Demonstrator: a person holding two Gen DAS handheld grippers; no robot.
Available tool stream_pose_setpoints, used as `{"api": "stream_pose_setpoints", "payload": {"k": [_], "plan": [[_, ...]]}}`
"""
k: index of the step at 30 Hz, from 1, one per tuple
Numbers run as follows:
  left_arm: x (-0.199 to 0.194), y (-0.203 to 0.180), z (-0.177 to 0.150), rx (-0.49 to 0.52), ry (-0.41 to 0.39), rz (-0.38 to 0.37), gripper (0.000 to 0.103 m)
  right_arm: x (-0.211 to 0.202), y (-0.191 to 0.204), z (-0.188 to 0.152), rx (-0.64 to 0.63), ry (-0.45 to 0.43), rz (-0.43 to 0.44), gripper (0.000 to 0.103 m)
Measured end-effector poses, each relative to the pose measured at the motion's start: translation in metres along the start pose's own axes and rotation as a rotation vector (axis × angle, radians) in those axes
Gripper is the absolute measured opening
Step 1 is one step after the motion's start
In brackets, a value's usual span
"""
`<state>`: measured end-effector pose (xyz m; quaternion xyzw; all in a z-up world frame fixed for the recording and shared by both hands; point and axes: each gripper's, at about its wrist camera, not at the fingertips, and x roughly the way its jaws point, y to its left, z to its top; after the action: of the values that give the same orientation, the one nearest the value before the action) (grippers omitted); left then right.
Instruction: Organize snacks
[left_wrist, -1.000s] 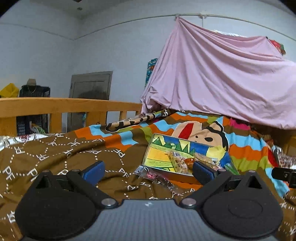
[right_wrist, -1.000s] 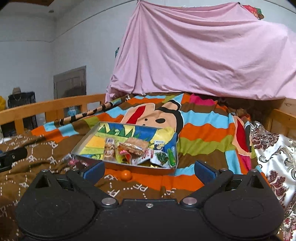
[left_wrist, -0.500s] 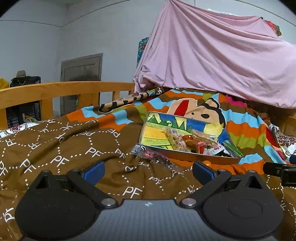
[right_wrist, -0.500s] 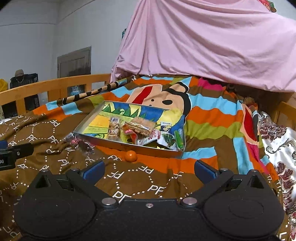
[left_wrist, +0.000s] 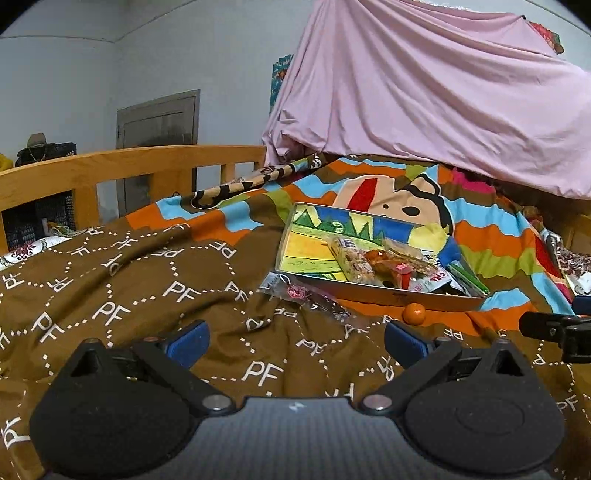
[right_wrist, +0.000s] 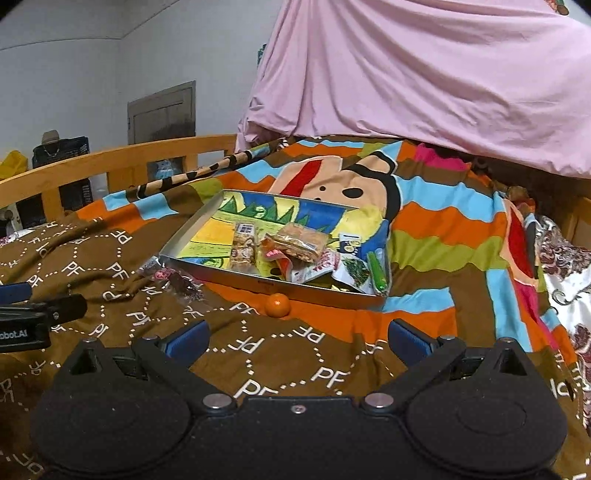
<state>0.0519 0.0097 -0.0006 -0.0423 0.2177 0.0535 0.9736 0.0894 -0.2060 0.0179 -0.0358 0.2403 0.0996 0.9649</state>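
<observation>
Here both claws hang low over the brown "PF" blanket (right_wrist: 258, 347), jaws spread wide and empty. Nearest the right gripper (right_wrist: 297, 341) lies the small orange ball (right_wrist: 277, 305), just ahead and slightly left of its centre line, touching the near wall of the tray (right_wrist: 314, 290). From the left gripper (left_wrist: 295, 341) that ball (left_wrist: 414, 314) sits ahead and off to the right, so the right hand looks the nearer. The clear pink-printed wrapper (left_wrist: 306, 295) lies ahead of the left gripper, a little right of centre, long axis running from near right to far left, by the tray's near-left corner. Beyond, the other snack packets (right_wrist: 295, 245) sit piled toward the tray's right half.
</observation>
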Motion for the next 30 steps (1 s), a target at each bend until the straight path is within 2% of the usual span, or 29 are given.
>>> {"api": "stream_pose_setpoints", "payload": {"k": [9, 15, 20, 25, 30], "plan": [[0.012, -0.005, 0.009, 0.0, 0.01, 0.022, 0.103, 0.004, -0.006, 0.007, 0.021, 0.003, 0.045, 0.102], [0.023, -0.016, 0.015, 0.032, 0.003, 0.039, 0.103, 0.012, -0.002, 0.016, -0.034, -0.057, 0.035, 0.102], [0.03, -0.021, 0.015, 0.033, 0.013, 0.051, 0.103, 0.023, -0.002, 0.024, -0.046, -0.073, 0.048, 0.102], [0.038, -0.025, 0.017, 0.042, 0.04, 0.069, 0.103, 0.033, 0.002, 0.029, -0.103, -0.102, 0.073, 0.102], [0.049, -0.026, 0.018, 0.0, 0.079, 0.093, 0.103, 0.049, 0.0, 0.038, -0.136, -0.175, 0.034, 0.102]]}}
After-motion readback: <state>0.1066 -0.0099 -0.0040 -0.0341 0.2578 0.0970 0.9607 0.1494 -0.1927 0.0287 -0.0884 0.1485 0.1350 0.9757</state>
